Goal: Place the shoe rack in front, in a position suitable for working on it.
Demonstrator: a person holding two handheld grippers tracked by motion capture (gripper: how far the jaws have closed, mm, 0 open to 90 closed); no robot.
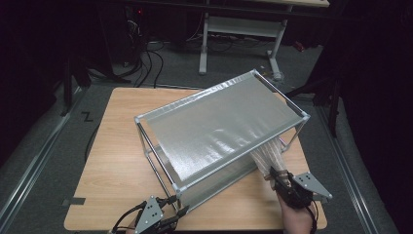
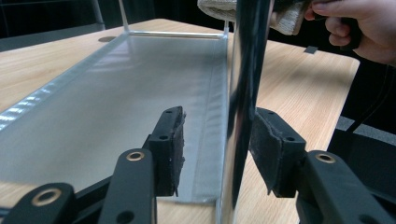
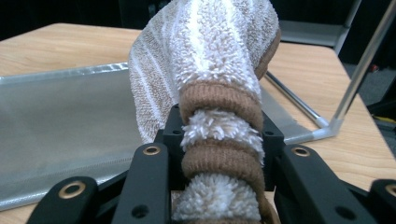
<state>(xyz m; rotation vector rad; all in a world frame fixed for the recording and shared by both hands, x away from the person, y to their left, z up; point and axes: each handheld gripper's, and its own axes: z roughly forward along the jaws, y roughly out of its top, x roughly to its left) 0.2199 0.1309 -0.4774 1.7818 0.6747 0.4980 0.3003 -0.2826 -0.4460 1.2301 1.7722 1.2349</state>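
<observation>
A wooden worktop (image 1: 117, 165) is seen across the middle of the high view, with dark floor and the legs of another table in the upper part of the frame. On the worktop, from centre to right, a two-tier rack (image 1: 219, 122) of thin metal tubes is set, its tiers covered in a silvery sheet. The upper tier is tilted in the frame, its far corner reaching toward the upper right.

A striped towel (image 1: 269, 157), white and brown, is seen at the right end of the rack in the high view, coming out from between the two tiers toward the lower right. In the right gripper view the same towel (image 3: 210, 56) is bunched into a thick roll that rises up the centre of the frame over the lower silvery tier.

The right gripper (image 1: 282, 181) is held by a hand at the lower right of the high view. Its jaws are closed on the towel, with the cloth squeezed between the pads in the right gripper view.

The left gripper (image 1: 170, 209) is seen at the lower edge of the high view, at the near corner post (image 2: 245, 102) of the rack. In the left gripper view the post stands between the jaws, which are parted; a clear gap is seen at the left pad, and the right pad lies just beside the post, so nothing is clamped.
</observation>
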